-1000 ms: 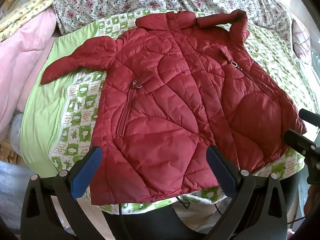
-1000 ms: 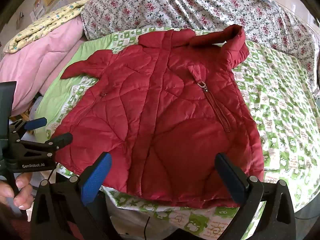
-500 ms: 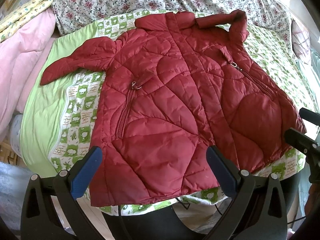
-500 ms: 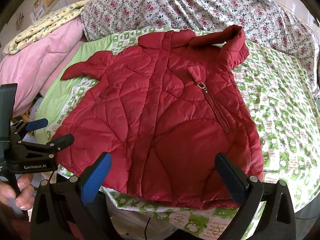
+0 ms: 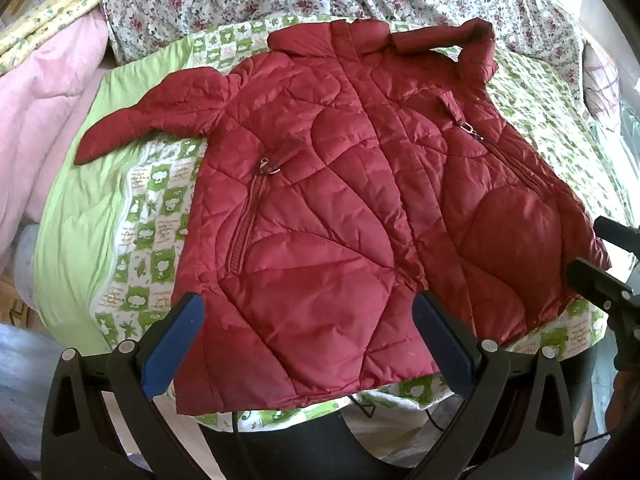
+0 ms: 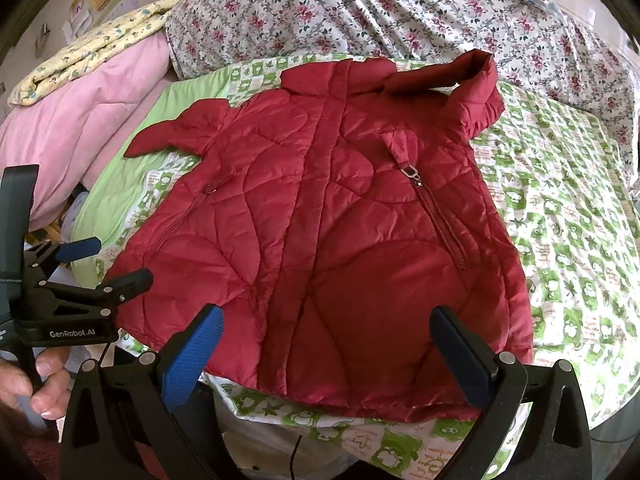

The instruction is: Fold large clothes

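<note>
A red quilted puffer jacket [image 5: 340, 208] [image 6: 320, 220] lies front up on the bed, collar far, hem near. One sleeve [image 5: 152, 120] sticks out to the left; the other sleeve [image 6: 476, 80] is folded up by the collar at the right. My left gripper [image 5: 308, 340] hovers open above the hem's left part, empty. Over the right part of the hem my right gripper [image 6: 328, 344] is open too, holding nothing. Each gripper shows at the edge of the other's view: the right one [image 5: 608, 264], the left one [image 6: 92, 264].
The jacket rests on a green-and-white patterned quilt [image 6: 560, 200]. A floral bedspread [image 6: 360, 12] lies beyond it, and a pink duvet [image 6: 80, 108] with a yellow blanket [image 6: 100, 44] is piled at the left. A hand [image 6: 36, 380] holds the left gripper. The bed's near edge [image 6: 320, 440] is just below the hem.
Both cameras have drifted slightly; the jacket lies unchanged. Both grippers stay open and apart from the fabric.
</note>
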### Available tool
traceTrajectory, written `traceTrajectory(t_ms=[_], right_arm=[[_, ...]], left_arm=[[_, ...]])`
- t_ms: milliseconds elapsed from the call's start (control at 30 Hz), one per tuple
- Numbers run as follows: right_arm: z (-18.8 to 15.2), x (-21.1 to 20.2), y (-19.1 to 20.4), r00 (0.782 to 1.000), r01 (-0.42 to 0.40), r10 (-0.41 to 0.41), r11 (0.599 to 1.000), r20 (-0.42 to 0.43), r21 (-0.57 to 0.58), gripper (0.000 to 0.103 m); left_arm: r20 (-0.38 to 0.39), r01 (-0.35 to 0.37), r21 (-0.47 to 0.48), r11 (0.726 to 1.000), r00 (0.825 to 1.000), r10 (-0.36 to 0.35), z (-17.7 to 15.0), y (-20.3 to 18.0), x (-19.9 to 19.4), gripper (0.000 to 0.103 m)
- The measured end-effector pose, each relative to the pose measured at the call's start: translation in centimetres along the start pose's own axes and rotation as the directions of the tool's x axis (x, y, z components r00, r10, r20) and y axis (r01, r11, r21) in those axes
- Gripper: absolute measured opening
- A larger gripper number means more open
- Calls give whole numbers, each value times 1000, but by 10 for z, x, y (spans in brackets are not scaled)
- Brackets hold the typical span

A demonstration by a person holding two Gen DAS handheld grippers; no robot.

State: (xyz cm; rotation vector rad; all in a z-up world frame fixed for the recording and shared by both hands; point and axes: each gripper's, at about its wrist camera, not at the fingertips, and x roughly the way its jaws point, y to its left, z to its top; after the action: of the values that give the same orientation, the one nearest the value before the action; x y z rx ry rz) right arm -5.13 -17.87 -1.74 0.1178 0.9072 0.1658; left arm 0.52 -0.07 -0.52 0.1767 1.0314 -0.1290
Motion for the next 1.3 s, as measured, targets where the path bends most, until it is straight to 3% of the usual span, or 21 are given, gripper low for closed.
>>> traceTrajectory(t_ms=[33, 200, 300, 500, 933, 1300], right_arm=[[0, 0, 0, 1000, -1, 1, 1000, 0, 1, 103], [1, 2, 1, 1000, -8, 8, 1000, 1, -4, 103], [3, 5, 1, 1000, -11, 11, 1000, -5, -6, 103], [9, 11, -1, 1000, -8, 8, 1000, -8, -12, 103], [38, 24, -13, 1000, 11, -11, 1000, 10, -23, 103], [74, 42, -39, 998, 61, -60, 997, 22, -50, 103]], left_arm=[[-26, -5, 6, 1000, 1000, 5, -1, 0, 3, 103], [-13, 43, -18, 999, 999, -44, -1, 4, 6, 103], [-12, 114, -45, 993, 993, -114, 0, 7, 7, 103], [-2, 81, -32, 996, 997, -81, 9, 12, 11, 103], [4, 78, -82, 994, 997, -78, 35, 37, 24, 103], [-67, 105, -72, 992, 992, -110, 53, 32, 46, 103]])
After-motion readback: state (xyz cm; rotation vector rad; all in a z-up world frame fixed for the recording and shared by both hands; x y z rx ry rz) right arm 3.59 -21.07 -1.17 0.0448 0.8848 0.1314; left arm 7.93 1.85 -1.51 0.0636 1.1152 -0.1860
